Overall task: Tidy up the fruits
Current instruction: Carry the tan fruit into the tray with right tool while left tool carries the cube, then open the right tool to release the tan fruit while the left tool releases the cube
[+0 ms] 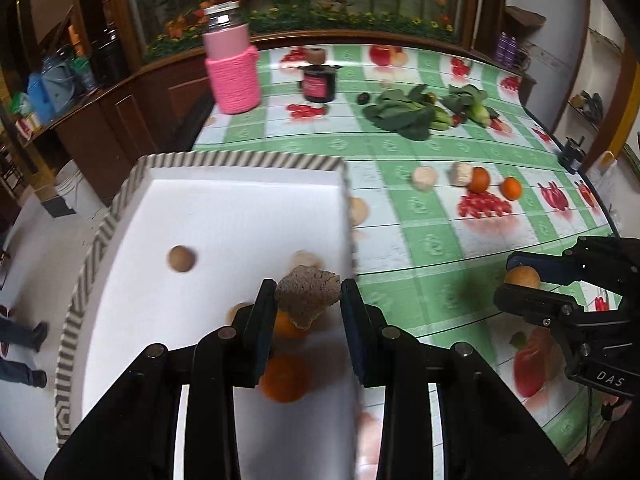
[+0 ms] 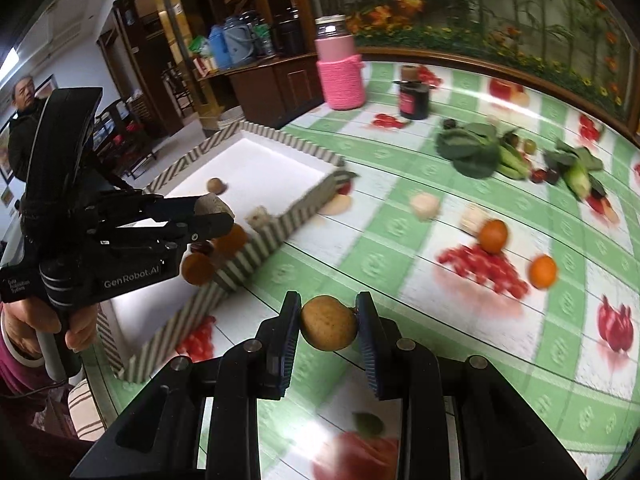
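Observation:
My left gripper (image 1: 308, 294) is shut on a rough brown fruit (image 1: 307, 293) and holds it over the white tray with a striped rim (image 1: 240, 160). In the tray lie a small brown fruit (image 1: 182, 259), a pale fruit (image 1: 306, 258) and two oranges (image 1: 285, 378). My right gripper (image 2: 329, 322) is shut on a round tan fruit (image 2: 329, 322) above the tablecloth, right of the tray (image 2: 256, 252). It also shows in the left wrist view (image 1: 522, 278). On the table lie two oranges (image 2: 493, 235) (image 2: 543, 271) and two pale fruits (image 2: 425, 205) (image 2: 472, 219).
A pink knitted-sleeve jar (image 1: 234, 64) and a dark jar (image 1: 319, 82) stand at the table's far side. Leafy greens (image 1: 404, 114) lie at the far right. A wooden cabinet (image 1: 120, 112) stands left of the table. A person (image 2: 24, 96) stands in the background.

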A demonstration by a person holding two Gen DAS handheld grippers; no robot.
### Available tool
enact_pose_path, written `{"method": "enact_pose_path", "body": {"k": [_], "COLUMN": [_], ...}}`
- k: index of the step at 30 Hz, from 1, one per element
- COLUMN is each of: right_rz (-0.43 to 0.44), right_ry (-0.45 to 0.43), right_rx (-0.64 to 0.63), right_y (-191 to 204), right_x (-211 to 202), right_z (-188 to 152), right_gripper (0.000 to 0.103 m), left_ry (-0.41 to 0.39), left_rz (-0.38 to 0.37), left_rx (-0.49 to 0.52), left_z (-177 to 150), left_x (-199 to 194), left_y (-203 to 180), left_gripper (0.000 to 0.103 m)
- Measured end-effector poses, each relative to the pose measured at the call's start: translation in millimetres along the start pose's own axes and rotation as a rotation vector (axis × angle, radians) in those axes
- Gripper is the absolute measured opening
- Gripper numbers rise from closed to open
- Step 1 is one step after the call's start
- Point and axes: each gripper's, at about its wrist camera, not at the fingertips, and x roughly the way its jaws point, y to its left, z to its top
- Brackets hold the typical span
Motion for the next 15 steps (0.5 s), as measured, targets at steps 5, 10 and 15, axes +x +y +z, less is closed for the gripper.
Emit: {"method": "enact_pose_path", "body": {"k": [5,10,15], "right_rz": [0.021,0.035,0.050], "right_ry": [0.011,0.031,0.050], "right_rx": [-0.042,-0.076,-0.101], "right_y": [23.8,42.7,55.4], "right_x": [17.5,35.7,51.4], "right_z": [16.0,29.7,38.4], "right_gripper": [0.029,0.029,0.029], "left_ry": [0.006,0.011,0.016], "left_rz": [0.026,0.053,0.080], "left_rx": [-0.032,-0.066,-0.089], "left_z": [-6.0,-10.9,-14.1], "left_x": [1.5,3.8,7.8], "left_y": [25.2,49.5,69.3], "left_gripper": [0.030,0.030,0.030]}}
